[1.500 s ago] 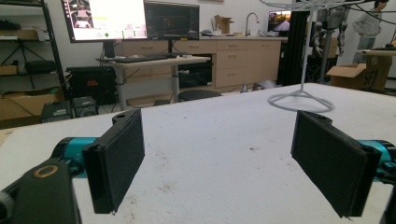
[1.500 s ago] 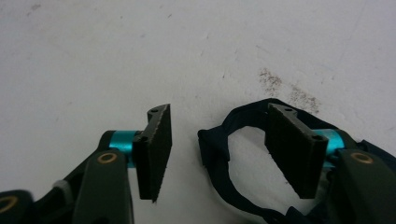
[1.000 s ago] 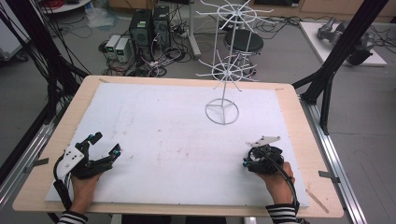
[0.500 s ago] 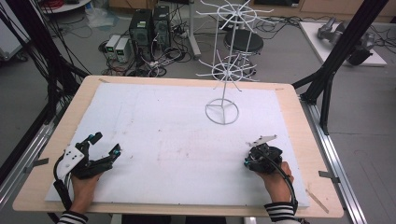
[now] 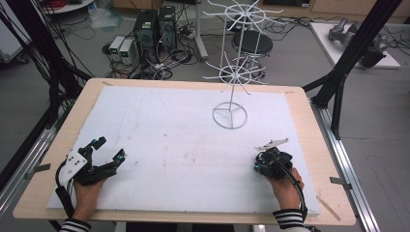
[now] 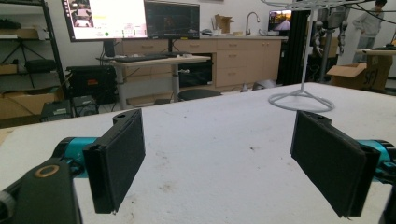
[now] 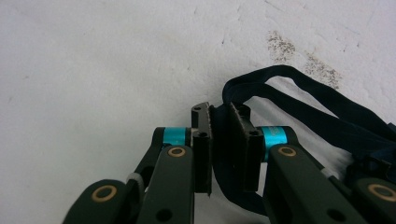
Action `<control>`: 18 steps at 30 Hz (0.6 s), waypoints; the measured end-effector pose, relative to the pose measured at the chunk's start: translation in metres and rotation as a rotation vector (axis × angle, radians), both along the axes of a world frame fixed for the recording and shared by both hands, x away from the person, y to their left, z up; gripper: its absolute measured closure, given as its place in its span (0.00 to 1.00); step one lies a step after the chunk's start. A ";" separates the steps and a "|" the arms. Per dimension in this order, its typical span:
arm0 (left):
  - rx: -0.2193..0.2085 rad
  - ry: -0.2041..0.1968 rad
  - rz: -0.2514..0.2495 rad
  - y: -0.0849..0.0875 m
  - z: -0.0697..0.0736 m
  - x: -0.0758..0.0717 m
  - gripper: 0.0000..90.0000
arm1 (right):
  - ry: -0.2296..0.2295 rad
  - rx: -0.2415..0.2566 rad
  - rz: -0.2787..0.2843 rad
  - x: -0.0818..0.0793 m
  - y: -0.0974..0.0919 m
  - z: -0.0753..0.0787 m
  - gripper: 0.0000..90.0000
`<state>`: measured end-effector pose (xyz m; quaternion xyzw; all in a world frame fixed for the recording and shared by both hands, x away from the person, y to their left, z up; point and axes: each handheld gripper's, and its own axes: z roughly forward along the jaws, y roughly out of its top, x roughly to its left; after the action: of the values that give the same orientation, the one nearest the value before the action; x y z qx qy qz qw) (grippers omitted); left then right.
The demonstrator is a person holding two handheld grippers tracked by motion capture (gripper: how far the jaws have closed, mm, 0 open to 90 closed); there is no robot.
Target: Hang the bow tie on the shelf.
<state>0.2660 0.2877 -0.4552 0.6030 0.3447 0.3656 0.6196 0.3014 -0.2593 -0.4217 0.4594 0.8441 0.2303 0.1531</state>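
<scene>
Currently right gripper (image 7: 219,140) clamped on black strap (image 7: 327,109), pressing it low against white foam board (image 5: 183,140); left gripper (image 6: 219,163) spread wide, empty, likely waiting; wire rack (image 5: 231,72) untouched.

Person at table wears black-and-white striped sleeves (image 5: 289,218) at both wrists. Left black two-jaw handheld gripper (image 5: 108,149) carries white plate with dark holes, teal-blue tips; thick black cable (image 5: 62,193) loops beside wrist. Its flat rectangular black jaw pads (image 6: 119,158) sit on teal cylindrical collars. Right black two-jaw handheld gripper (image 7: 226,147) shows brass-ringed pivot screws, teal collars, black linkage arms; grey three-cornered plate (image 5: 272,143) on top, black cable trailing over hand.
</scene>
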 end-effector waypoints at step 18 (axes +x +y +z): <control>0.001 -0.001 0.000 0.000 0.000 0.000 0.20 | -0.067 0.041 -0.006 -0.007 -0.002 0.010 0.90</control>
<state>0.2660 0.2875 -0.4553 0.6029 0.3442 0.3662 0.6196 0.2948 -0.2608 -0.4112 0.4570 0.8322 0.2623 0.1726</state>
